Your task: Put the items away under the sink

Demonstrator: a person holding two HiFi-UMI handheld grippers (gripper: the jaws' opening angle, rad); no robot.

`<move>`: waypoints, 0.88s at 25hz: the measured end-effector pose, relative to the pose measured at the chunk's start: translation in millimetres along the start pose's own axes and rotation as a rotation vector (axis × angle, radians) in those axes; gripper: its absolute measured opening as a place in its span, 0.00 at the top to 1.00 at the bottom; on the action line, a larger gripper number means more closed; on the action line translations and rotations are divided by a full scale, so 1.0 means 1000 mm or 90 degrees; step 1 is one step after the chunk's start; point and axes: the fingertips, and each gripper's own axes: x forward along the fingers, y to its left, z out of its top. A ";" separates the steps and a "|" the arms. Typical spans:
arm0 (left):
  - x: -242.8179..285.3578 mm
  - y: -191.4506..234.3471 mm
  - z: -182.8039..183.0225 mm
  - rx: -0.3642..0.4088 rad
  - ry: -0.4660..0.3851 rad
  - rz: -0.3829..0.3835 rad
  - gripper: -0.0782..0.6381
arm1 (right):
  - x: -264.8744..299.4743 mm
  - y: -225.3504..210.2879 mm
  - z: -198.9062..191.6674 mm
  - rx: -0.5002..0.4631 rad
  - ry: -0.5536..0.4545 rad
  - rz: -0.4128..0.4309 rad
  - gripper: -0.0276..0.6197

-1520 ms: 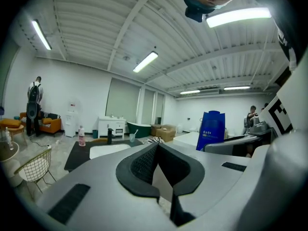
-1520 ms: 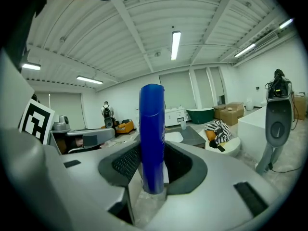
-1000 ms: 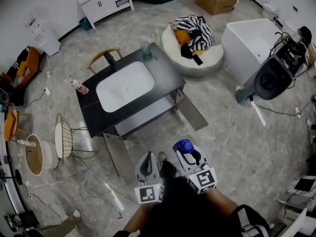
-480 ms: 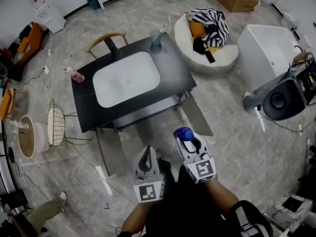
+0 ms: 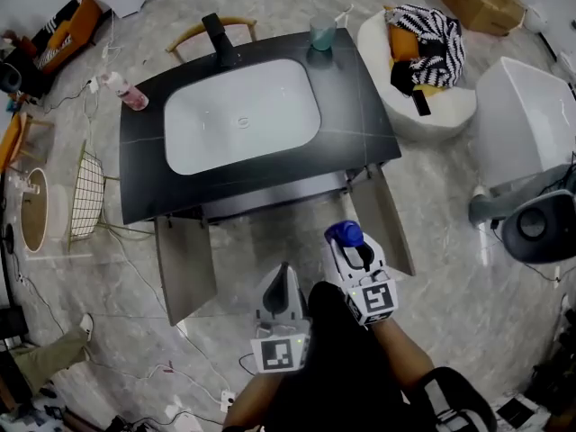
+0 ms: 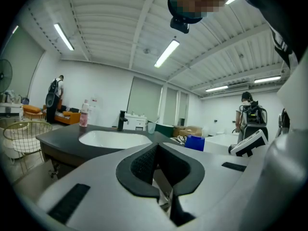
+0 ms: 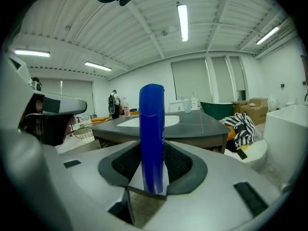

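Right gripper: we found the right gripper (image 7: 152, 163) clenched on a blue bottle (image 7: 152, 129), which stood upright between its jaws, cap uppermost.
Left gripper: the left gripper (image 6: 156, 154) had its jaws closed together with nothing between them, and it was held just to the left of the right gripper.
Storage place: the cupboard under the sink (image 5: 243, 115) lay ahead of both grippers. Its left door (image 5: 184, 268) and right door (image 5: 387, 219) were swung wide open, the right door just beside the bottle-carrying gripper.
Cupboard contents: we could not see inside from any view, so we could not say whether anything was already stored.
Items outstanding: a pink bottle (image 5: 130, 97) stood on the table (image 5: 360, 124), ahead and well to the left of the left gripper. A cup (image 5: 322, 32) stood at the table's far edge, ahead of the right gripper, near the black tap (image 5: 219, 36).
Progress: we judged the task early. Access was open and one item was in hand, but that item was well short of the cupboard.
Left to do: in our judgement, the blue bottle had to go in under the sink, and possibly the pink bottle and cup after it.
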 end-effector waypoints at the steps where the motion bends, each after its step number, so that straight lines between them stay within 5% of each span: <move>1: 0.008 0.003 -0.015 0.003 -0.002 -0.001 0.87 | 0.011 -0.007 -0.013 -0.005 0.000 -0.005 0.73; 14: 0.074 0.035 -0.213 -0.025 -0.023 -0.003 0.87 | 0.141 -0.084 -0.219 -0.056 -0.028 -0.048 0.73; 22: 0.075 0.030 -0.260 -0.011 -0.037 -0.014 0.87 | 0.203 -0.133 -0.299 -0.084 -0.025 -0.079 0.73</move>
